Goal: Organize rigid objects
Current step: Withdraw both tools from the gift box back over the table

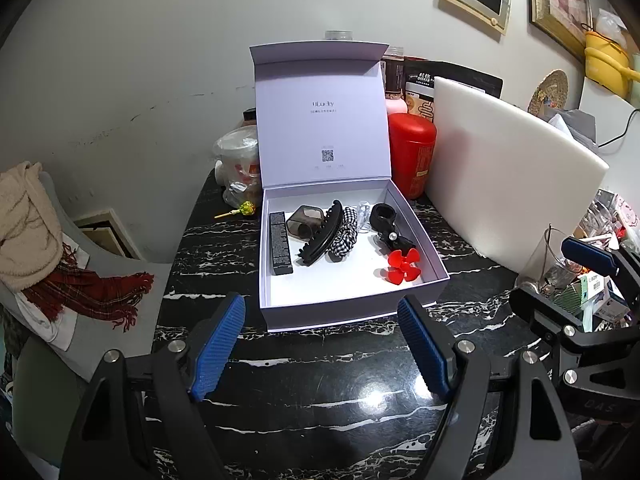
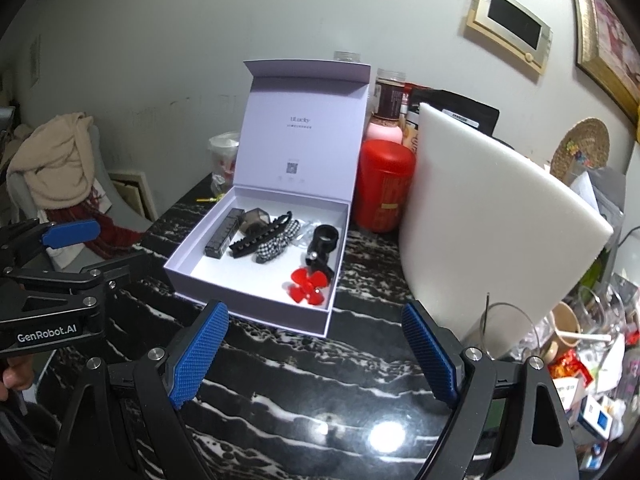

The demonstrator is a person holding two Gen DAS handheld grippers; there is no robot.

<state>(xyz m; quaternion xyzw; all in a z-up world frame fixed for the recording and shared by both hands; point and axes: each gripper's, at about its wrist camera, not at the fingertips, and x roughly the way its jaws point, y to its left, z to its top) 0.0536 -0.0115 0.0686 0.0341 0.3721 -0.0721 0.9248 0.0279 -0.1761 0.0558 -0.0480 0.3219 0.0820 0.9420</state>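
An open pale lilac box stands on the black marbled table, lid upright. Inside lie a black stick-shaped box, a smoky square case, a black claw hair clip, a checked scrunchie, a black ring clamp and a red propeller. My left gripper is open and empty in front of the box. My right gripper is open and empty, also short of the box.
A red canister and a leaning white board stand right of the box. Bottles and bags sit behind. A bagged cup and a lollipop lie left. Clutter fills the right edge; a chair with scarves is at left.
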